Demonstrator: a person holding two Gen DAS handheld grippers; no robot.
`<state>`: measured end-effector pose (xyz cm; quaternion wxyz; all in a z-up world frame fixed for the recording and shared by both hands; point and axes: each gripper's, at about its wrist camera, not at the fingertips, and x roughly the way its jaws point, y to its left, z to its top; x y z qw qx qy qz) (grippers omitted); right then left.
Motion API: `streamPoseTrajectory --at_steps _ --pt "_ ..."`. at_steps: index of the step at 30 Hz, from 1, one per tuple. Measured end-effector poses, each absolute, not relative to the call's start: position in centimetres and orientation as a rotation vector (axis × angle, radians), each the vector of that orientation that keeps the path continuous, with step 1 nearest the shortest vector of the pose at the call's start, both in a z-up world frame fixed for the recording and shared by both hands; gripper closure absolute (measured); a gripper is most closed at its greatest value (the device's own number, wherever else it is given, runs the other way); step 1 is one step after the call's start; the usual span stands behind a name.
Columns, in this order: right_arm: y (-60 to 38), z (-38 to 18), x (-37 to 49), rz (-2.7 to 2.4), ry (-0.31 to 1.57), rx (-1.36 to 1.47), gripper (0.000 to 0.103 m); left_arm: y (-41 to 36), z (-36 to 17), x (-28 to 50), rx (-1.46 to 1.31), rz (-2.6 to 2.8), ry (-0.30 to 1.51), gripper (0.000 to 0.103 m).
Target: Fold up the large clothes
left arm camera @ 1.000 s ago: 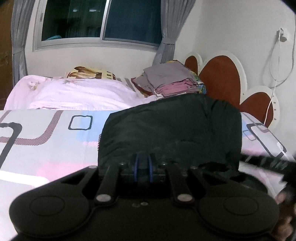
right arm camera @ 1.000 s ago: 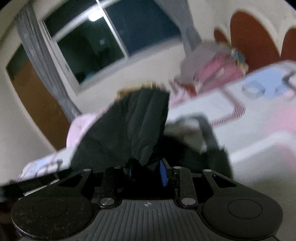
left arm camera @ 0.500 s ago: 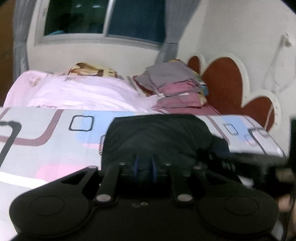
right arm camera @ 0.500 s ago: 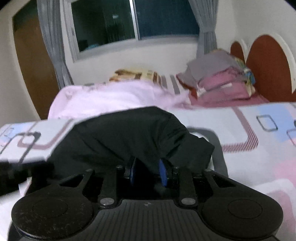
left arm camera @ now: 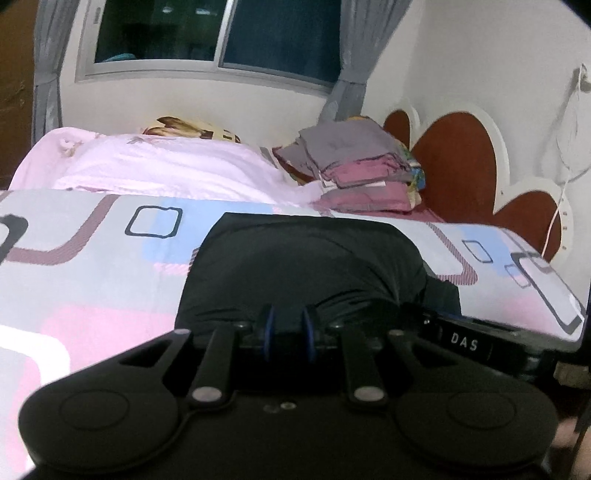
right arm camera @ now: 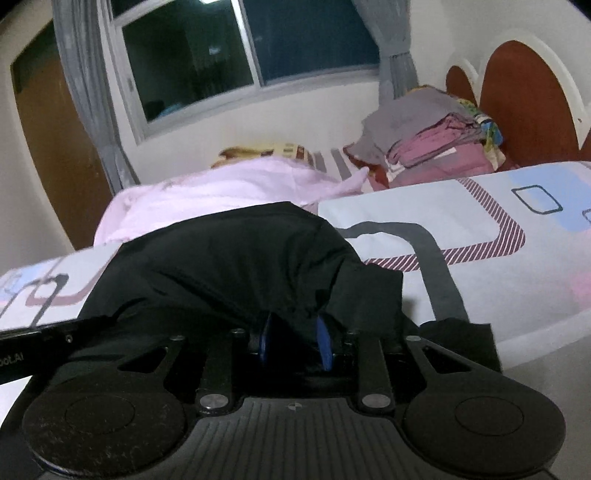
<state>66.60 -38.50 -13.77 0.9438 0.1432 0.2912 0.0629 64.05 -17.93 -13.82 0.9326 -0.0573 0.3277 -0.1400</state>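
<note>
On the patterned bedsheet [left arm camera: 92, 280] lies a black garment [left arm camera: 303, 266]; left gripper [left arm camera: 288, 332] & right gripper [right arm camera: 293, 341] both pinch its near edge, jaws narrow.

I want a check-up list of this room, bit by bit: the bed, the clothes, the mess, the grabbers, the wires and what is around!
Surface: bed, patterned sheet.
Job's things: black garment lying on the sheet.
Clutter: folded clothes pile, pink blanket, printed pillow.
Grippers: right gripper shut on the garment; left gripper narrow at the garment's edge, grip unclear.
Cables: white cable hanging down the wall.
Surroundings: window, grey curtains, headboard.
</note>
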Motion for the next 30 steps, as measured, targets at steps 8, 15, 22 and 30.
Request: streamPoseTrajectory --at_steps 8,15,22,30 --pt "-38.0 -13.1 66.7 0.127 0.596 0.251 0.078 -18.9 -13.2 64.1 -0.04 -0.284 0.688 0.085" --pt "-38.4 -11.4 67.0 0.152 0.705 0.206 0.077 -17.6 -11.5 64.9 -0.058 -0.358 0.745 0.085" --pt "-38.8 -7.1 63.5 0.163 0.723 0.238 0.077 -16.5 -9.2 61.5 -0.092 -0.397 0.714 0.086" --pt "-37.0 -4.7 57.0 0.202 0.741 0.221 0.077 -15.8 -7.7 56.4 -0.062 -0.478 0.73 0.086"
